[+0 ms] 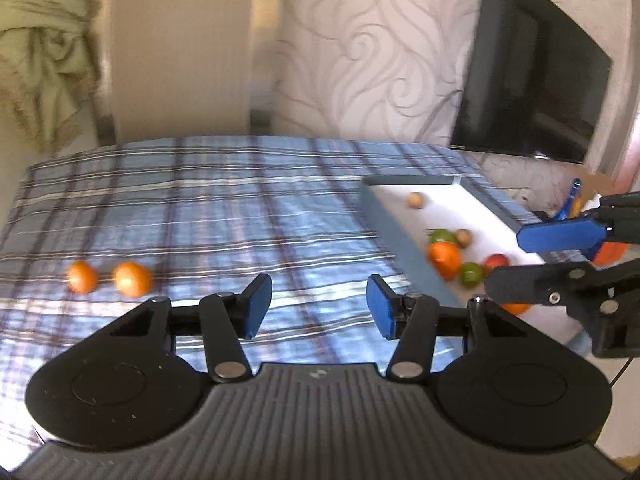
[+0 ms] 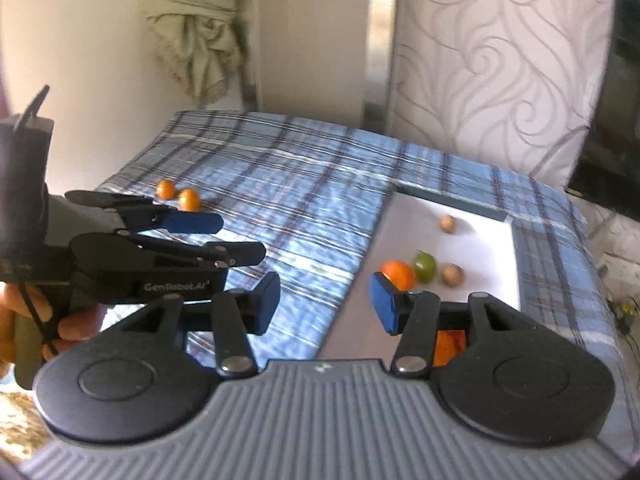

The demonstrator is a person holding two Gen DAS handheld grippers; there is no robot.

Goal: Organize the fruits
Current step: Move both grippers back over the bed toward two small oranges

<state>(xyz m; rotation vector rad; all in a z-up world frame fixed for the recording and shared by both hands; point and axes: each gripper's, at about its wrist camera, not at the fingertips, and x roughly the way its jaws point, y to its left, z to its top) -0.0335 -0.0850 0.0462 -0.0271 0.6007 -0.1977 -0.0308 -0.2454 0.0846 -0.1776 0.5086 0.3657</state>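
Observation:
Two small oranges [image 1: 82,277] [image 1: 132,279] lie side by side on the plaid cloth, left of my left gripper [image 1: 319,308], which is open with nothing between its blue pads. A grey tray [image 1: 384,216] at the right holds an orange [image 1: 444,258], green fruits [image 1: 470,274], a red apple [image 1: 496,262] and walnuts [image 1: 416,201]. My right gripper [image 1: 506,260] hangs over that tray. In the right wrist view, the right gripper [image 2: 325,306] is open and empty above the tray's near-left edge [image 2: 352,300]. The left gripper [image 2: 242,236] is held near the two small oranges [image 2: 189,199].
A plaid blue cloth [image 1: 240,208] covers the table. A dark TV screen [image 1: 532,80] hangs at the back right. A bunched curtain [image 1: 40,40] hangs at the back left. A blue pen [image 1: 572,196] and clutter sit beyond the tray. A hand [image 2: 24,308] grips the left tool.

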